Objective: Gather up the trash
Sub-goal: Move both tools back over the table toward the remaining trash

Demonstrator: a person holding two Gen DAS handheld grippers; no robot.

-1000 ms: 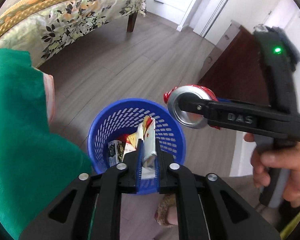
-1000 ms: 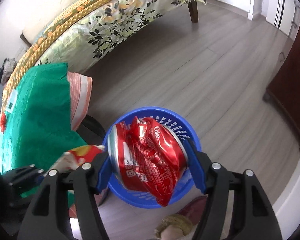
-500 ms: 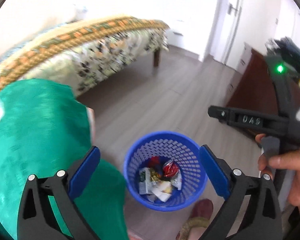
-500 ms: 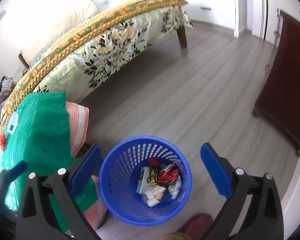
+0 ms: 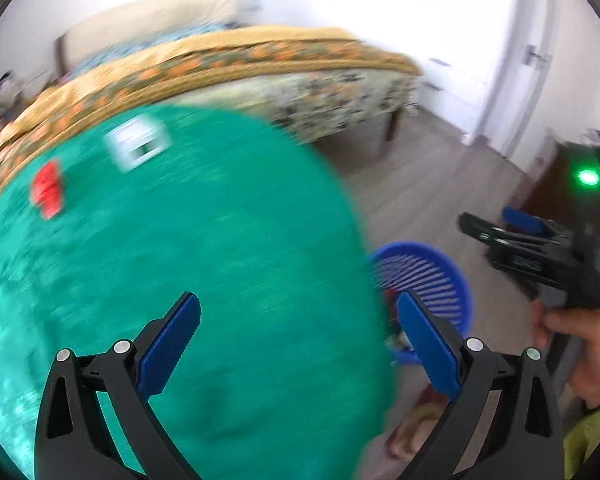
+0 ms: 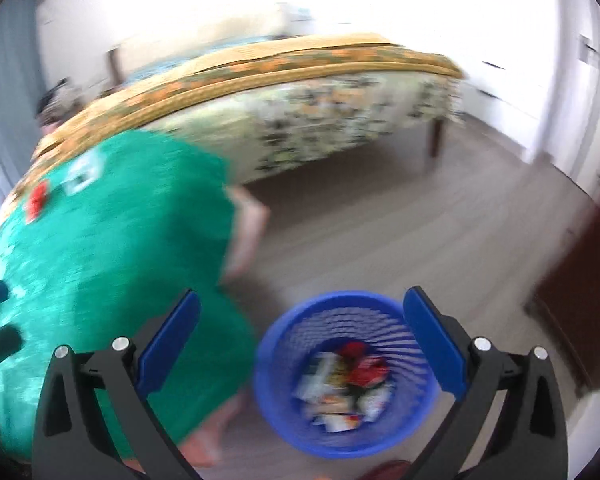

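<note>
A blue mesh bin (image 6: pixel 346 432) stands on the wood floor and holds a crushed red can (image 6: pixel 366 372) and several wrappers (image 6: pixel 332 400). In the left wrist view the bin (image 5: pixel 428 276) is partly hidden behind the green cloth. My right gripper (image 6: pixel 300 344) is open and empty above the bin's left side. My left gripper (image 5: pixel 300 344) is open and empty over the green-covered table (image 5: pixel 180 260). A small red piece (image 5: pixel 46 190) and a white card (image 5: pixel 138 146) lie on the far part of the cloth. Both views are blurred by motion.
A bed (image 6: pixel 280 92) with a floral cover stands behind the table. A dark wood cabinet (image 6: pixel 580 292) is at the right. The right gripper's body (image 5: pixel 540 260) and the hand on it show in the left wrist view. A slipper (image 5: pixel 412 428) lies by the bin.
Both grippers opened and dropped the can and wrapper into the bin a second ago. Since then both have lifted and swung left toward the green table.
</note>
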